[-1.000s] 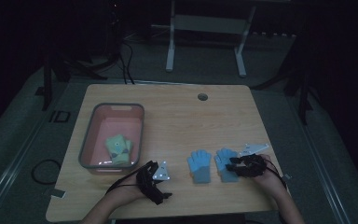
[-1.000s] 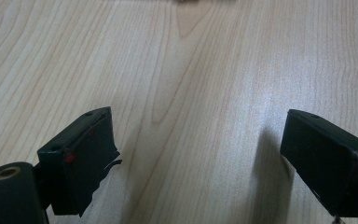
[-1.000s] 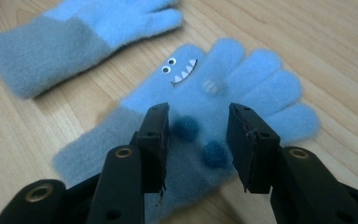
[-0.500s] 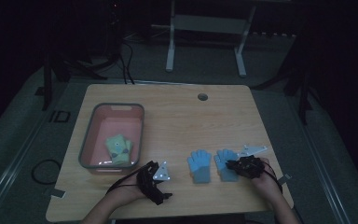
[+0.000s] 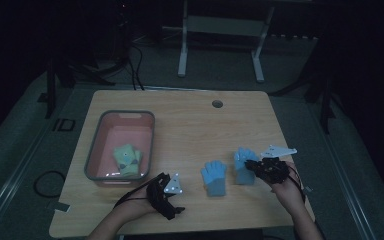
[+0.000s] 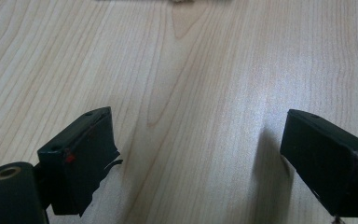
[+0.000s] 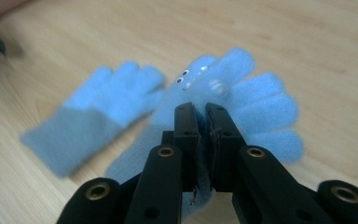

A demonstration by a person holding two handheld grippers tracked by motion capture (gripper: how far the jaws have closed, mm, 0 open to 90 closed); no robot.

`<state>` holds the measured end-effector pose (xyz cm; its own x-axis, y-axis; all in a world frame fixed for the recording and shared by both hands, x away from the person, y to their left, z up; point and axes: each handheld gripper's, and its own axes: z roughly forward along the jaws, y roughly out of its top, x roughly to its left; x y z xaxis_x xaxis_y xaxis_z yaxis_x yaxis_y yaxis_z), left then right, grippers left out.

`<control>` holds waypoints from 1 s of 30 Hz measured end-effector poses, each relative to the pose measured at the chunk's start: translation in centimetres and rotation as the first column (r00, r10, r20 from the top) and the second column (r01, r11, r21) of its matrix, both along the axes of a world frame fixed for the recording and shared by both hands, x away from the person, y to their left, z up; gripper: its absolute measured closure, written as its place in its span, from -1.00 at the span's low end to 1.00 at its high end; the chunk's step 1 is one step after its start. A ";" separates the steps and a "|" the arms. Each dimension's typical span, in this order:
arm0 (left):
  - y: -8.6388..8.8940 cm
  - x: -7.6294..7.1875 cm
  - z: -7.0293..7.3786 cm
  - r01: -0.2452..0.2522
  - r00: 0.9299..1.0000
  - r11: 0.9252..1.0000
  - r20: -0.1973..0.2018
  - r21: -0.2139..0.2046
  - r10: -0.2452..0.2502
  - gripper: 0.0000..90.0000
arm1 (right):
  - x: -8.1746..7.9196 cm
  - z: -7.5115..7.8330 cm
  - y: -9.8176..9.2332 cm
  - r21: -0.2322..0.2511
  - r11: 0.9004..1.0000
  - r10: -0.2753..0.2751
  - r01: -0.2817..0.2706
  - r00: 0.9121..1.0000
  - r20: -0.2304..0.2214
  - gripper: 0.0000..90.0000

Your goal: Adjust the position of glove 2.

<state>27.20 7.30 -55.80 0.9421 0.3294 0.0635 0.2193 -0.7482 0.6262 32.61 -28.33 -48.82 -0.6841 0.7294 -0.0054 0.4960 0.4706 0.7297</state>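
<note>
Right hand-held gripper (image 7: pixel 200 112) pinching blue glove with googly eyes (image 7: pixel 242 93) near counter's (image 5: pixel 205 125) front right; second blue glove (image 5: pixel 214 177) flat just beside it; left hand-held gripper (image 6: pixel 198 154) spread wide over bare wood at front left; pink bin (image 5: pixel 102 145) holds green gloves (image 5: pixel 126 159)

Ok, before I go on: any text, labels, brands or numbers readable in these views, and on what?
"ID": pale marking on the floor, left of the table.
No print reads on the blue gloves, the pink bin or the right gripper; the glove's small face is a motif, not text.
</note>
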 end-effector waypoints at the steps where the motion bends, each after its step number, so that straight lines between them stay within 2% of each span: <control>1: 0.0 0.0 0.0 0.003 1.000 1.000 0.001 0.001 -0.003 -0.77 | -0.1 0.7 0.4 0.022 1.000 0.001 -0.002 1.000 0.007 0.86; 4: 0.0 0.1 0.0 0.002 1.000 1.000 0.002 0.001 -0.002 -0.77 | -0.1 1.2 0.9 0.026 1.000 0.009 -0.009 1.000 0.013 0.86; 9: 0.0 0.0 -0.1 0.000 1.000 1.000 0.005 -0.001 0.000 -0.77 | -0.4 2.2 2.8 0.045 0.998 0.052 -0.053 0.998 0.022 0.86; 14: 0.0 0.0 0.0 0.001 1.000 1.000 0.001 -0.001 -0.001 -0.77 | -0.6 2.3 4.3 0.050 0.995 0.082 -0.083 0.997 0.013 0.86; 15: 0.0 0.0 0.0 0.003 1.000 1.000 0.001 -0.002 -0.003 -0.77 | -0.8 2.2 5.1 0.054 0.993 0.103 -0.104 0.995 0.012 0.86; 21: 0.0 0.0 0.0 0.004 1.000 1.000 -0.001 -0.002 -0.004 -0.77 | -1.2 1.8 6.7 0.072 0.988 0.141 -0.140 0.990 -0.008 0.86; 25: 0.0 0.0 0.0 0.005 1.000 1.000 -0.001 -0.003 -0.005 -0.77 | -1.3 1.4 7.4 0.063 0.985 0.162 -0.161 0.986 -0.022 0.86; 27: 0.0 -0.1 -0.1 0.006 1.000 1.000 -0.002 -0.005 -0.006 -0.77 | -1.6 0.7 8.1 0.036 0.983 0.183 -0.182 0.983 -0.031 0.85; 30: 0.0 -0.1 -0.1 0.009 1.000 1.000 -0.001 -0.003 -0.009 -0.77 | -1.6 0.2 8.3 0.040 0.981 0.191 -0.190 0.980 -0.046 0.85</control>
